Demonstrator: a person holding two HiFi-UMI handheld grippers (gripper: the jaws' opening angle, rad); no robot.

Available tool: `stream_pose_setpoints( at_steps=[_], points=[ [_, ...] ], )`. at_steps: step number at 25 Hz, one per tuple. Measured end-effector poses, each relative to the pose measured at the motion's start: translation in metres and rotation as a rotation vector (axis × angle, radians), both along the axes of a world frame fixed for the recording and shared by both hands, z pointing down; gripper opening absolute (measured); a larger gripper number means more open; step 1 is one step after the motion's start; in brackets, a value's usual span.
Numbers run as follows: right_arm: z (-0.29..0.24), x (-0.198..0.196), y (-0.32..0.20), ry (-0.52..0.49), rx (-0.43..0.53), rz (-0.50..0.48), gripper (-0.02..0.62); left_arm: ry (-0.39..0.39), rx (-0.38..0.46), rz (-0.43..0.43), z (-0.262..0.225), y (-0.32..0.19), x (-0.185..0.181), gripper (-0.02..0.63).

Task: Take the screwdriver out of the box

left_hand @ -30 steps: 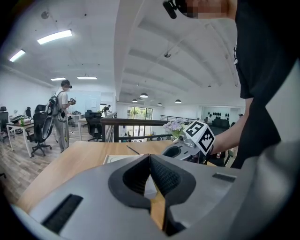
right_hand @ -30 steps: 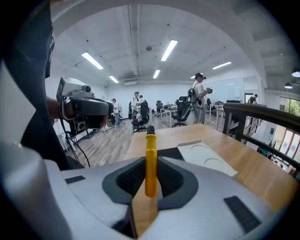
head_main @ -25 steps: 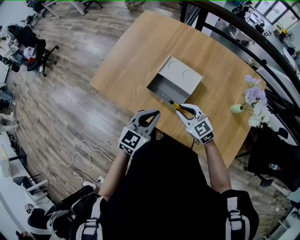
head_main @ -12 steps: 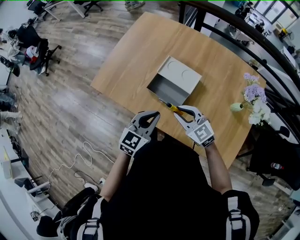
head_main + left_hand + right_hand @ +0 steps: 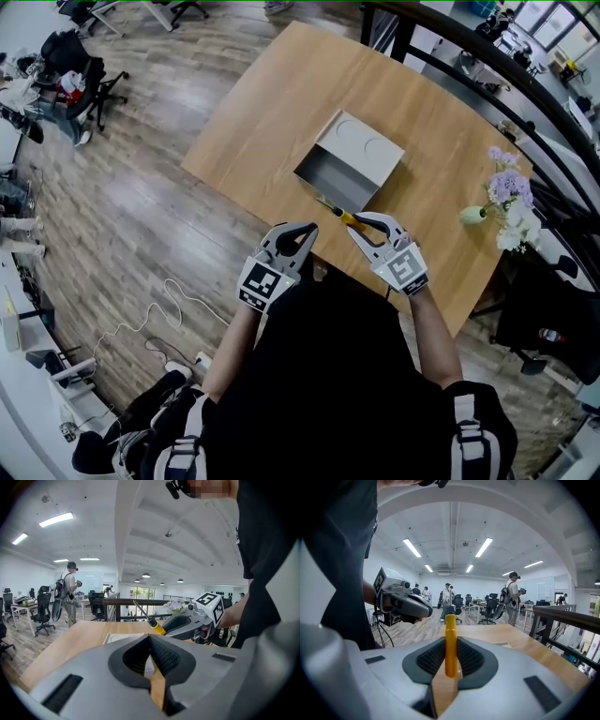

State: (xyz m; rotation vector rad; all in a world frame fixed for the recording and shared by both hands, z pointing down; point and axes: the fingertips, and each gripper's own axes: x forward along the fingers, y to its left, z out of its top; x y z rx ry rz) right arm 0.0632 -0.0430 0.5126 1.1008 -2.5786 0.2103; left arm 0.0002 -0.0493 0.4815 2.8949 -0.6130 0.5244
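Head view looks steeply down on a light wooden table (image 5: 281,112) with a grey rectangular box (image 5: 330,178) open on it, its lid tipped back on the far side. The yellow-handled screwdriver with a thin metal shaft (image 5: 347,217) is out of the box, just beside its near rim. Its shaft slants toward that rim and its handle sits in the right gripper (image 5: 366,223). The left gripper (image 5: 302,228) hovers to the left of the screwdriver, near the box's near-left corner, apart from both. Right of the box, well apart from it, a small pale green vase (image 5: 473,216) lies on its side with purple and white flowers (image 5: 508,197).

In the right gripper view, the two dark ribbed pads (image 5: 429,660) clamp the yellow handle (image 5: 450,634) between them, the handle standing upright in the grip. The other gripper (image 5: 405,603) shows to the left, held in a hand.

In the left gripper view, that gripper's own jaws (image 5: 150,656) are pressed together with nothing between them. Past them the screwdriver (image 5: 156,626) is lifted clear above the box, shaft tilted up and to the left.
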Motion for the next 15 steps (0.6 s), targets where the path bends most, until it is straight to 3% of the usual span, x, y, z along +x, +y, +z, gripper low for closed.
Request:
stream_pose_setpoints(
  at_steps=[15],
  points=[
    [0.0018, -0.0008, 0.0043, -0.001, -0.009, -0.003, 0.087, -0.001, 0.011, -0.018, -0.0026, 0.0054, -0.0029, 0.021]
  ],
)
